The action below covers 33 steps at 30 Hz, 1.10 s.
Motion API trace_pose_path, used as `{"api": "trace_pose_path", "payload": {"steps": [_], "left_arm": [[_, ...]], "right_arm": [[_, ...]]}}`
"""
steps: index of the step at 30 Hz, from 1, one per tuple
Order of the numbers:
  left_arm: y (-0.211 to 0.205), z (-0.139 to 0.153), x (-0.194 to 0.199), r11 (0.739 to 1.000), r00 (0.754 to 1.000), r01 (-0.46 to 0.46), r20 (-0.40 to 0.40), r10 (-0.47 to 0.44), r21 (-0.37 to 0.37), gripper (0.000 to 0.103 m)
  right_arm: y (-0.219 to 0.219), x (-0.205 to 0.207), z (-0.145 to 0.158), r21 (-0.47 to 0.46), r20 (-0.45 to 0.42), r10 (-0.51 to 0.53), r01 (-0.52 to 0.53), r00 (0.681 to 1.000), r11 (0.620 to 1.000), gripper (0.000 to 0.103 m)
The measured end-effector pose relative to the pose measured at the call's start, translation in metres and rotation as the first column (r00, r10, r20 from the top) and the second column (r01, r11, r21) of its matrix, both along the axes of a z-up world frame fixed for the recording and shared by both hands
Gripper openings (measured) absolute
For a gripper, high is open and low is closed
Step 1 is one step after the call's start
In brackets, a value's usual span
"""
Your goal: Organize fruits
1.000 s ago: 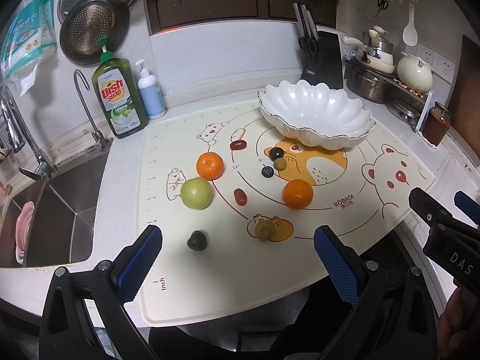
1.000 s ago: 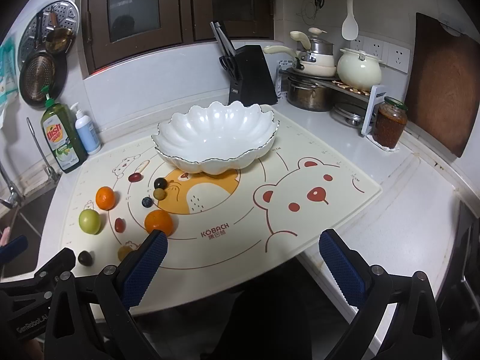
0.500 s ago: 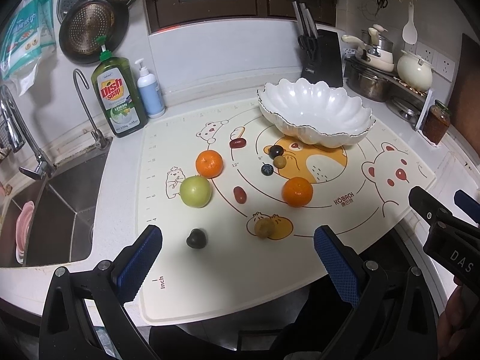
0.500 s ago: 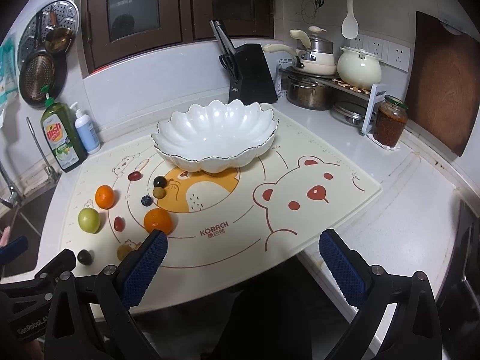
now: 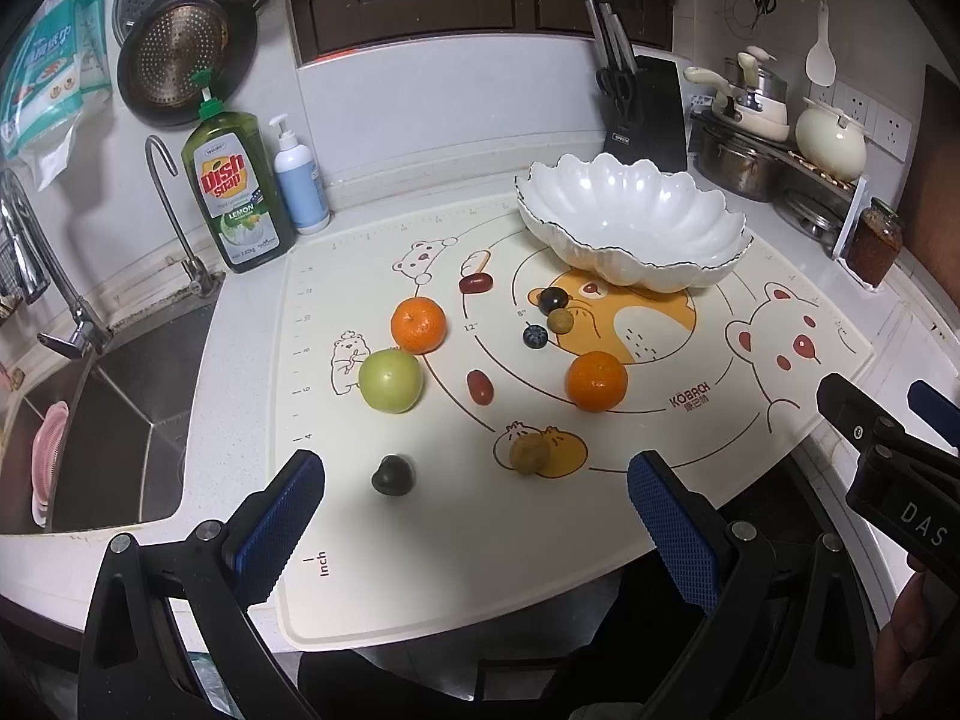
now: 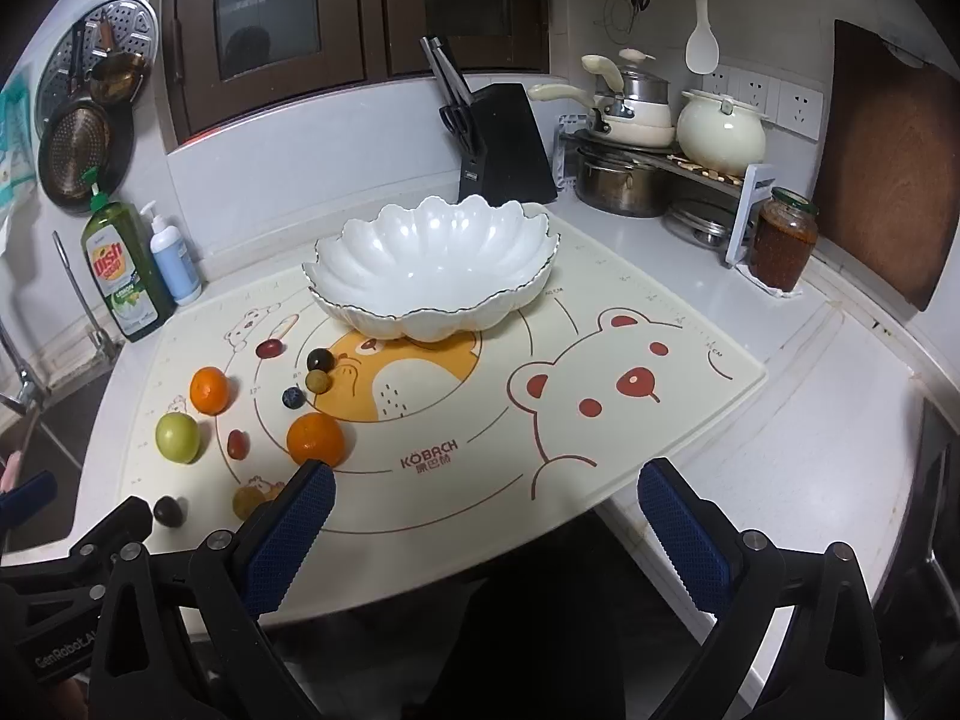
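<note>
Green "Dish soap LEMON" bottle (image 5: 240, 192) stands far left on the desk, and the fruits (image 5: 390, 380) lie loose on the "KÖBACH" mat (image 5: 540, 516), just ahead of the left claw (image 5: 474, 516). White bowl (image 6: 432, 264) sits behind them, empty. Both claws are wide apart and hold nothing; the right claw (image 6: 486, 528) is farther from the fruits, off to their right.

Empty white scalloped bowl (image 5: 630, 228) sits upper right; oranges (image 5: 418, 324), green apple (image 5: 390, 380) and small fruits lie scattered centre-left.
</note>
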<state>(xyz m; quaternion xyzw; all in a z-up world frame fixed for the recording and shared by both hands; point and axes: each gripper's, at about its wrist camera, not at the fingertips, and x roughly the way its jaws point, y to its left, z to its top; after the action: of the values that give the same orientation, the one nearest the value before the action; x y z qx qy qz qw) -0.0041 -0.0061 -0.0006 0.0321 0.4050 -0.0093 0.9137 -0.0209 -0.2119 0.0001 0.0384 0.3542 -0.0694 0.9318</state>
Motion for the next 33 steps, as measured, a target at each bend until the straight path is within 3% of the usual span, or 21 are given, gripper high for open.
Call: {"api": "trace_pose_path", "payload": {"steps": [12, 25, 33], "left_arm": [[-0.001, -0.002, 0.000, 1.000, 1.000, -0.002, 0.001, 0.002, 0.002, 0.103], [-0.010, -0.030, 0.019, 1.000, 1.000, 0.018, -0.018, -0.018, 0.005, 0.103], [-0.021, -0.056, 0.031, 1.000, 0.999, 0.016, -0.037, -0.017, -0.004, 0.097]], "right_arm": [[0.000, 0.001, -0.001, 0.000, -0.002, 0.002, -0.002, 1.000, 1.000, 0.103], [0.003, 0.020, -0.021, 0.027, -0.017, 0.037, -0.037, 0.999, 0.999, 0.103], [0.003, 0.048, -0.036, 0.031, -0.013, 0.166, -0.165, 0.986, 0.986, 0.102]]}}
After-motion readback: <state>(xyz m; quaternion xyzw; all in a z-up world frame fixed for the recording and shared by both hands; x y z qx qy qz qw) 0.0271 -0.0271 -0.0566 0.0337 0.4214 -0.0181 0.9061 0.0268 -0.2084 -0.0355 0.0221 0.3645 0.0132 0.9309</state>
